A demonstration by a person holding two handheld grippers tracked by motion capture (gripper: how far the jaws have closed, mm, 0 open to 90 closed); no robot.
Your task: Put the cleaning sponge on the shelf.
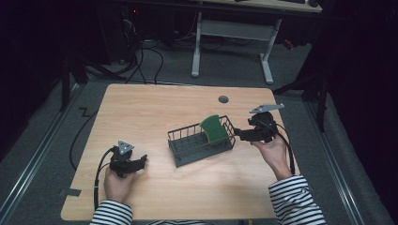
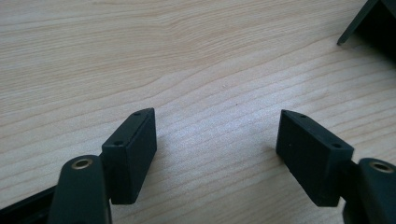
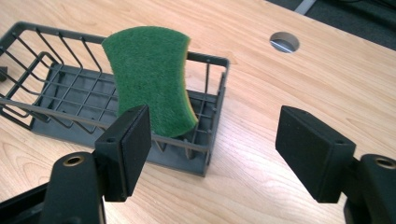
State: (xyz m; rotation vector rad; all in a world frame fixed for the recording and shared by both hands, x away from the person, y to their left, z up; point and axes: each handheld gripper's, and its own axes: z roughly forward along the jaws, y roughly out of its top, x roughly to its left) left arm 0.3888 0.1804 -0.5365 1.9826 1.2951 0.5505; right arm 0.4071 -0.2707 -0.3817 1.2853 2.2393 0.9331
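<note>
1. In the right gripper view we see the right gripper (image 3: 212, 149) with its jaws wide apart and nothing between them, just beside the near end of the wire basket (image 3: 212, 161).
2. We see the left gripper (image 2: 217, 149) at lower left of the high view, jaws likewise apart over bare bench (image 2: 187, 56).
3. A green sponge (image 3: 149, 84) stands tilted in the basket's right end, leaning on its rim, at centre frame in the high view.
4. A round hole (image 1: 223, 99) lies in the bench beyond the basket.
</note>
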